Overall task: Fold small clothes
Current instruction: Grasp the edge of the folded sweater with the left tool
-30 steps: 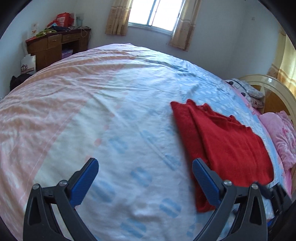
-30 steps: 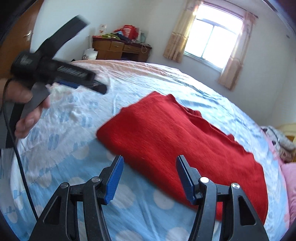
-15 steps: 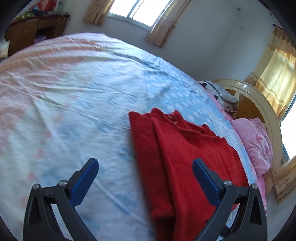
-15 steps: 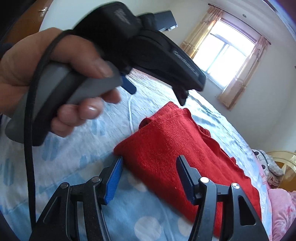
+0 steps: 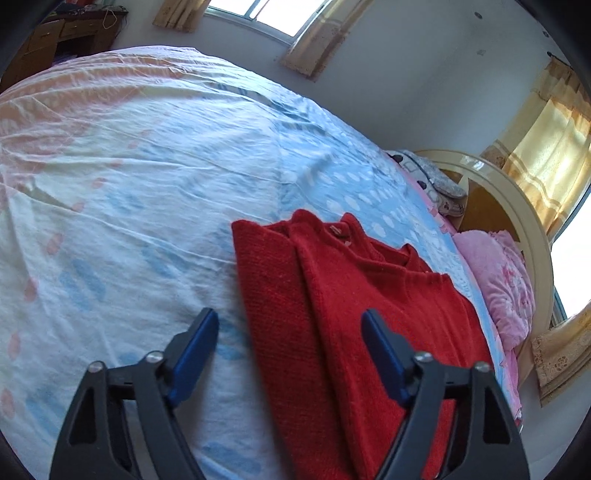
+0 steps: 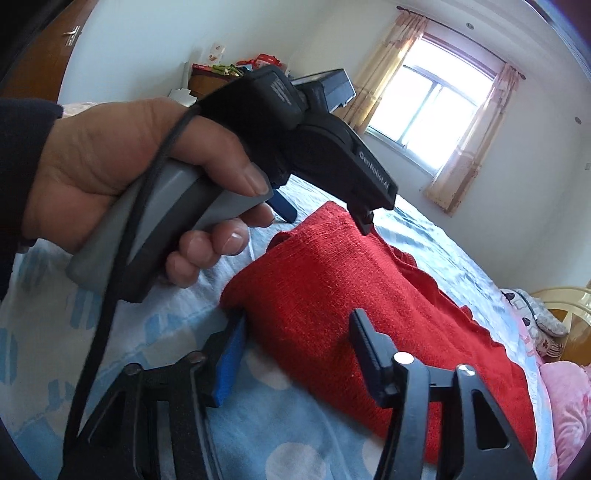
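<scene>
Currently the red knit sweater (image 5: pixel 351 314) lies part-folded on the bedsheet (image 5: pixel 147 184). Left gripper (image 5: pixel 290 343) and right gripper (image 6: pixel 297 354) each straddle its near edge, jaws half-open, just closing, pads not yet pressing. We should pinch both layers evenly before lifting.

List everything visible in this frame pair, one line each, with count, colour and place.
knitted sweater: one, red, folded on the bed near the pillow end
bedsheet: one, blue, white and pink print, covering the bed
pillow: one, pink, at the headboard
headboard: one, cream, curved
curtains: beige, beside the window
desk: one, brown wood, far corner
left hand: one, gripping the left claw's handle
left claw: one, black with blue pads, straddling the sweater's edge
right claw: one, same, around the sweater's corner
</scene>
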The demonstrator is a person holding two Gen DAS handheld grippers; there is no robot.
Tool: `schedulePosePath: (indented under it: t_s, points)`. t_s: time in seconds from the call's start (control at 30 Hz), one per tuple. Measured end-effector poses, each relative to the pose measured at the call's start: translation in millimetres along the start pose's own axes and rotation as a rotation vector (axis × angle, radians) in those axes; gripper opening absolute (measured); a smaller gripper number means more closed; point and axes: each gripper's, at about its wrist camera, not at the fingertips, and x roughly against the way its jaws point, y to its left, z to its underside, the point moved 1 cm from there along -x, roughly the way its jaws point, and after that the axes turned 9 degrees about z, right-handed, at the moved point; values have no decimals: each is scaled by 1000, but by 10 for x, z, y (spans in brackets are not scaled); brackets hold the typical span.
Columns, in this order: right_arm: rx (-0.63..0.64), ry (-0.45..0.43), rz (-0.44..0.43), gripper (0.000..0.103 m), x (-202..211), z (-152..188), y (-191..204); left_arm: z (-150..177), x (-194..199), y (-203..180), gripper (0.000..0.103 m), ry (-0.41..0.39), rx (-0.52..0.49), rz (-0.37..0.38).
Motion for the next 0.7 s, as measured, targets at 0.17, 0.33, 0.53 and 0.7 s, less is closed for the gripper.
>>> schedulePosePath:
  t_s: [0.17,0.33,0.53,0.7]
  points:
    - [-28,9,0,37,-20,23,-19,30,53,97,57,-35,42,62]
    - [-6,-10,34,22,6,50,49,44,11,80,45,-13,34,59]
    - [2,-22,43,16,35,64,73,55,-11,76,28,-6,31,70]
    - [-25,-24,23,15,41,79,31,51,-18,105,26,0,50,71]
